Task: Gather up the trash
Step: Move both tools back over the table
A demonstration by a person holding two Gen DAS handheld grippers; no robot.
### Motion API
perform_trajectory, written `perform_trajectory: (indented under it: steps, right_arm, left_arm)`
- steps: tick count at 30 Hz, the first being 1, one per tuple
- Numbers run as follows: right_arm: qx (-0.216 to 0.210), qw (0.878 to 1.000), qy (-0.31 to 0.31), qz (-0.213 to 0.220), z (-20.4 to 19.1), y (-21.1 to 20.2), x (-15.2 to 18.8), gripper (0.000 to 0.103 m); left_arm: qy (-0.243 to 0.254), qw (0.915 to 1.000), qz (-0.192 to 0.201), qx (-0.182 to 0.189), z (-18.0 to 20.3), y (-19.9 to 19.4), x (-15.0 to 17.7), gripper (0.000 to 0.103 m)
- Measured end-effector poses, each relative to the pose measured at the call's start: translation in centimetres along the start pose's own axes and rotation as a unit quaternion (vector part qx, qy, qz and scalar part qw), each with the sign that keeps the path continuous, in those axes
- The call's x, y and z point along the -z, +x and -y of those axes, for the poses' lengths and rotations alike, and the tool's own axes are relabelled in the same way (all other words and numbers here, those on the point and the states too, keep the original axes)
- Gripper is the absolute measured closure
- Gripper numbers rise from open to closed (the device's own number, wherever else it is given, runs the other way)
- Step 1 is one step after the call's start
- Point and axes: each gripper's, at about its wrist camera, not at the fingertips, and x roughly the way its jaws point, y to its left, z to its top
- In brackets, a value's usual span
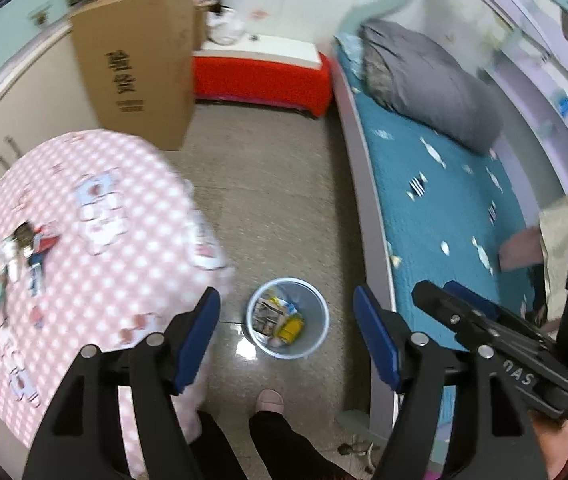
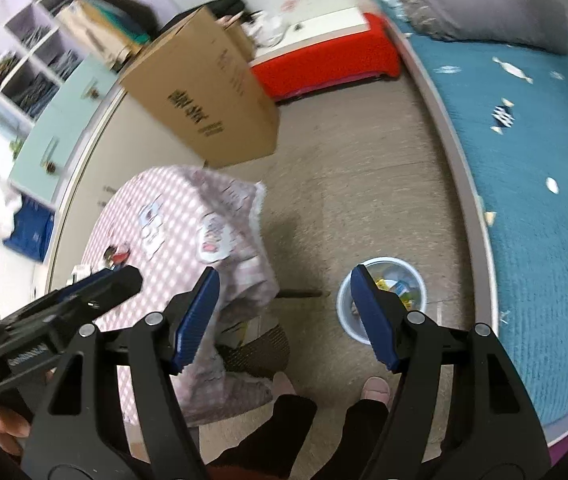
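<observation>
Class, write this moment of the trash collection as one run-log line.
left gripper: open, empty | right gripper: open, empty | bin: on floor, holds trash | table: small items remain at its left side

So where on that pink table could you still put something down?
The tablecloth is bare through the middle and toward the cardboard box. Its left edge is crowded with wrappers.
</observation>
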Motion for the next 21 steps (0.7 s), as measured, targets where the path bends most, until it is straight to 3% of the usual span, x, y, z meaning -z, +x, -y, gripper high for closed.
perform_trajectory:
  steps: [11,21]
  right_arm:
    - [-0.035,0.994,-0.095,-0.05,-13.2,6.0,1.1,0.034]
    - [-0.041,0.986,-0.13,-0.093,-21.5,11.5,3.6,0.034]
  left_arm:
    - [-0.101,0.9938,0.022,-0.041,-13.6,-4.1,1.7,0.034]
    - [-0.17,0.9833,0.009,-0.065,-25.2,-4.8,3.3,0.034]
